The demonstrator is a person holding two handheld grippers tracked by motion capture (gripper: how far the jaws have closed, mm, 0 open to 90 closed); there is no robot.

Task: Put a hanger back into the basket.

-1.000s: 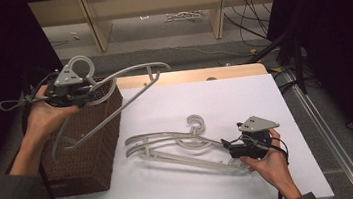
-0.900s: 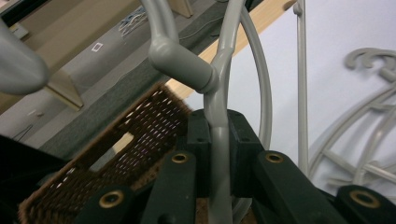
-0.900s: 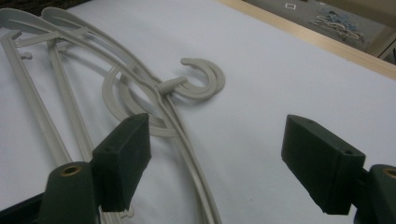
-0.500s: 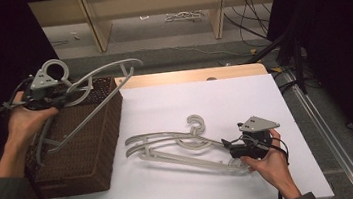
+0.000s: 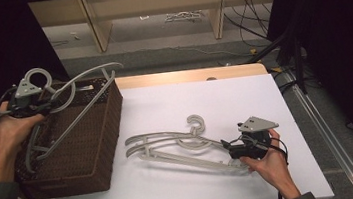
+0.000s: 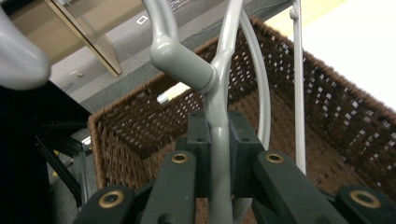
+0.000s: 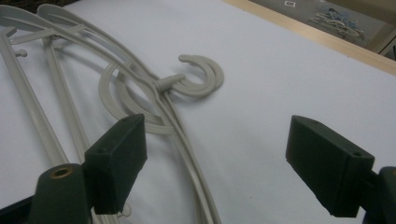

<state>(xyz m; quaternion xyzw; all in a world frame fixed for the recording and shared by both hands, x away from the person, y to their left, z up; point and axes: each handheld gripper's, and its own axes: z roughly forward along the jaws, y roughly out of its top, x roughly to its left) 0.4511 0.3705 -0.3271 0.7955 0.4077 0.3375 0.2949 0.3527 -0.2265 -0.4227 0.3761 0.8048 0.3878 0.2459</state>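
A grey hanger (image 5: pixel 70 89) is clamped in the left gripper (image 6: pixel 218 144) above the wicker basket (image 5: pixel 99 138).
The right gripper (image 7: pixel 215 163) is held wide open, its jaws just widened, over the white hangers (image 5: pixel 180 147).

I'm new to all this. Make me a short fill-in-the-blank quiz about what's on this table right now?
1. The left gripper is shut on a grey ____.
2. That hanger is held above a brown wicker ____.
3. The jaws of the right gripper stand ____.
4. The hangers on the table lie on a ____ surface.

Missing words: hanger; basket; open; white
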